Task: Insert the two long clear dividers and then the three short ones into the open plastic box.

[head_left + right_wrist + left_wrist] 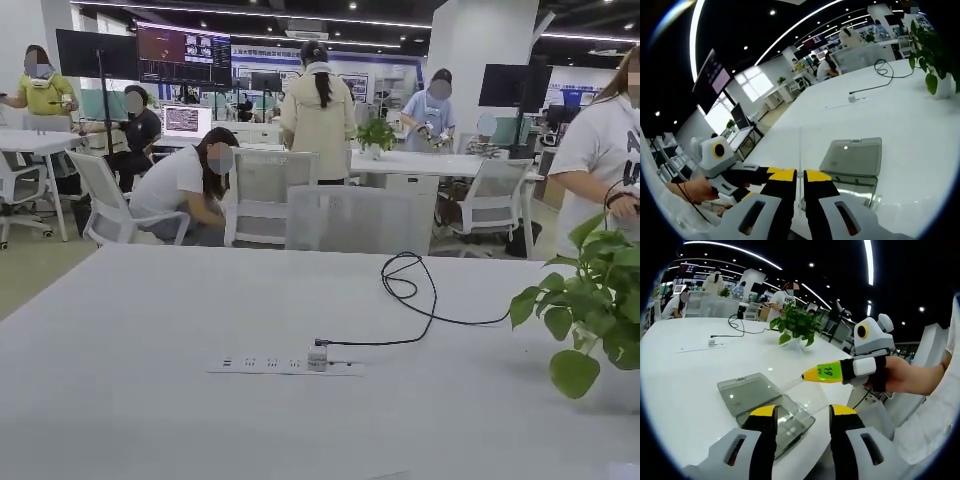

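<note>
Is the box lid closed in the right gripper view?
No, the lid lies swung open, flat beside the box on the table.

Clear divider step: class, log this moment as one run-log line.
left gripper: open, facing box | right gripper: shut on clear divider | box: open, on table

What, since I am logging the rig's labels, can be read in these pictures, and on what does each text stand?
"59", as far as the small tilted digits allow: green label on the right gripper, which is shut on a clear divider.
Wall screens: text too blurred to read.
Blue wall banner: characters too small to read.
Power strip: no legible marking.
</note>
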Demonstrator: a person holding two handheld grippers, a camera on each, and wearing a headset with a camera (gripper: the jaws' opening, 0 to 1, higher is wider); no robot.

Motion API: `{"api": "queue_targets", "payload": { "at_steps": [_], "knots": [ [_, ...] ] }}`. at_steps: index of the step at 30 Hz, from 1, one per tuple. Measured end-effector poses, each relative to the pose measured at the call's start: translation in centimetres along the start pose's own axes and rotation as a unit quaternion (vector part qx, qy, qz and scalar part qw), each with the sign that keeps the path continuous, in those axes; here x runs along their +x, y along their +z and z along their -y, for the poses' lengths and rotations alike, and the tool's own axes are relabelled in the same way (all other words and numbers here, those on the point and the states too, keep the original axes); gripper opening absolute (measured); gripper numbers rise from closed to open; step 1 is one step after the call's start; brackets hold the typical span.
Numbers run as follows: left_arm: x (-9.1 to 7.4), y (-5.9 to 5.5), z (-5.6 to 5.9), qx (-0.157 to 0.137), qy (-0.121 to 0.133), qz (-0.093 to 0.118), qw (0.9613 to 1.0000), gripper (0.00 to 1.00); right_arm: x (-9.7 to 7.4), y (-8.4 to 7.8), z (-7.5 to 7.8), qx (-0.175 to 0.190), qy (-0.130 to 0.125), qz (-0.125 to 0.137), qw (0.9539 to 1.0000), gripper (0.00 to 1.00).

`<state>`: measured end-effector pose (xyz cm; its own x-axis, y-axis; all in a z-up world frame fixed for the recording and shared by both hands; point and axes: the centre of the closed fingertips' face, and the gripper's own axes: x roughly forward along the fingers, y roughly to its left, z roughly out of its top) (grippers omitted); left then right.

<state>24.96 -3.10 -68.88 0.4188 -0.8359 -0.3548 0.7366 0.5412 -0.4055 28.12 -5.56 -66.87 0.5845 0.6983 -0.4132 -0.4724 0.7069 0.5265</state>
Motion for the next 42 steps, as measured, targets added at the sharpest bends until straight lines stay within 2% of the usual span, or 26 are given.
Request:
{"api": "queue_targets", "payload": {
  "at_steps": [10,17,19,25,30,31,42],
  "knots": [
    [-1.3,-1.4,-0.4,0.04,-0.014,-0.01,0.999,0.59,-0.4,0.0,2.3,0.022,-0.044,-0.023,0.9985,0.07],
    [-2.0,-3.2,-0.4,0.076,-0.029,-0.031,0.9961,0.75,-0.5,-0.5,4.0,0.033,-0.082,-0.053,0.9946,0.07],
    [-2.2,-3.5,-0.3,0.095,-0.034,-0.035,0.9943,0.79,-0.4,-0.6,4.4,0.041,-0.089,-0.06,0.9934,0.07],
    [-2.4,-5.0,-0.5,0.122,-0.045,-0.052,0.9901,0.9,-0.2,-1.2,5.8,0.052,-0.121,-0.096,0.9866,0.07],
    [-2.5,-5.6,-0.7,0.137,-0.052,-0.053,0.9878,0.96,0.0,-2.2,6.7,0.06,-0.144,-0.121,0.9803,0.07],
    [-2.5,-5.8,-0.7,0.145,-0.056,-0.055,0.9863,0.98,0.0,-2.5,6.9,0.062,-0.151,-0.128,0.9783,0.07],
    [-2.8,-7.0,-0.9,0.175,-0.08,-0.067,0.979,1.0,0.8,-5.0,8.0,0.106,-0.184,-0.148,0.9659,0.07]
  ]
}}
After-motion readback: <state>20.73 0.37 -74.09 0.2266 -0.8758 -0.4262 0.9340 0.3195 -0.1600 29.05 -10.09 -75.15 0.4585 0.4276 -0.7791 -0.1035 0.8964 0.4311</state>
